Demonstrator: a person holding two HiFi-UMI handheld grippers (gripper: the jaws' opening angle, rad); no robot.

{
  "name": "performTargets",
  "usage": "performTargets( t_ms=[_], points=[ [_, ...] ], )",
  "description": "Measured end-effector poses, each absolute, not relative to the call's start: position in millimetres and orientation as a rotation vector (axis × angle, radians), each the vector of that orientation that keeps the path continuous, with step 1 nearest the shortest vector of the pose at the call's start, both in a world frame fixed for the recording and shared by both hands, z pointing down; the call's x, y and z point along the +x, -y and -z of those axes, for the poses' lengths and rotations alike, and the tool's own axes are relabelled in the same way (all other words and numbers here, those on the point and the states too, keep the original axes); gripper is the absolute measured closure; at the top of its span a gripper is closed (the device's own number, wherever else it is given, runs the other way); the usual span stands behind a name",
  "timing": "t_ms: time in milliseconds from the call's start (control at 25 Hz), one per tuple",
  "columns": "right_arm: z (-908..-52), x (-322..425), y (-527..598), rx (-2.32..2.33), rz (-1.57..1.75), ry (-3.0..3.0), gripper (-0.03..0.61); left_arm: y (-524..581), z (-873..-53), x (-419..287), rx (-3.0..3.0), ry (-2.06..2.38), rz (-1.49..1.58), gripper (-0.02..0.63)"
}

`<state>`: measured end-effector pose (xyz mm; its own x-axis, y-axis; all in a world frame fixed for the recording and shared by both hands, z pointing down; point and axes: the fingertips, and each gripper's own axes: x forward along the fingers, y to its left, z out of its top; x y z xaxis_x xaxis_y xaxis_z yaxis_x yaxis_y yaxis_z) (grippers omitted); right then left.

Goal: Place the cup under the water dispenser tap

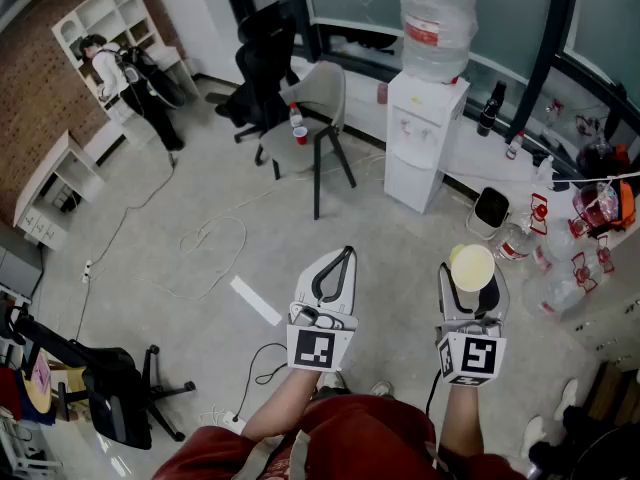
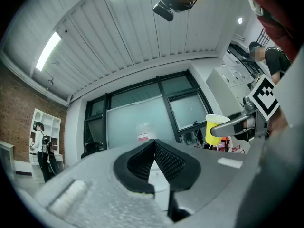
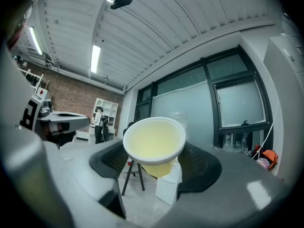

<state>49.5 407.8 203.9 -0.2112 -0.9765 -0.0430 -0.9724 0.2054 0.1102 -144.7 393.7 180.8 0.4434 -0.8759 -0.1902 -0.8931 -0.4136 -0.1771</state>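
A yellow paper cup (image 1: 472, 266) hangs in the air with my right gripper (image 1: 473, 280) shut on it. In the right gripper view the cup (image 3: 154, 144) sits upright between the two dark jaws, its mouth towards the camera. The white water dispenser (image 1: 425, 138) with a clear bottle (image 1: 437, 23) on top stands across the floor, far ahead of both grippers. It shows small beyond the cup (image 3: 168, 189). My left gripper (image 1: 345, 256) is shut with nothing in it, its tips together. The left gripper view catches the held cup (image 2: 214, 127) at its right.
A grey chair (image 1: 315, 98) with a red cup on it and a black office chair (image 1: 265, 58) stand left of the dispenser. Cables (image 1: 215, 238) lie on the floor. A bin (image 1: 490, 208) and bottles (image 1: 540, 248) sit at the right. A person (image 1: 110, 68) stands by white shelves.
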Motion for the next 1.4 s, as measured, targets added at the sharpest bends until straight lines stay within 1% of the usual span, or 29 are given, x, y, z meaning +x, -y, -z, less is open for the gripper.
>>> performTargets(
  t_ms=[240, 640, 1000, 1400],
  points=[
    [-208.9, 89.3, -413.1, 1.949, 0.155, 2.416, 0.259, -401.2, -180.9, -102.7, -2.425, -1.526, -0.062, 0.615],
    [-226.2, 130.2, -424.9, 1.927, 0.108, 2.449, 0.258, -414.2, -193.1, -67.1, -2.422, -1.567, -0.026, 0.615],
    [-230.3, 128.9, -411.1, 1.938, 0.093, 2.465, 0.258, -403.5, -202.8, -68.2, -2.436, -1.567, -0.015, 0.615],
    [-230.4, 121.6, -337.6, 1.952, 0.104, 2.443, 0.256, -330.9, -202.6, -77.9, -2.442, -1.549, -0.053, 0.615]
  ],
)
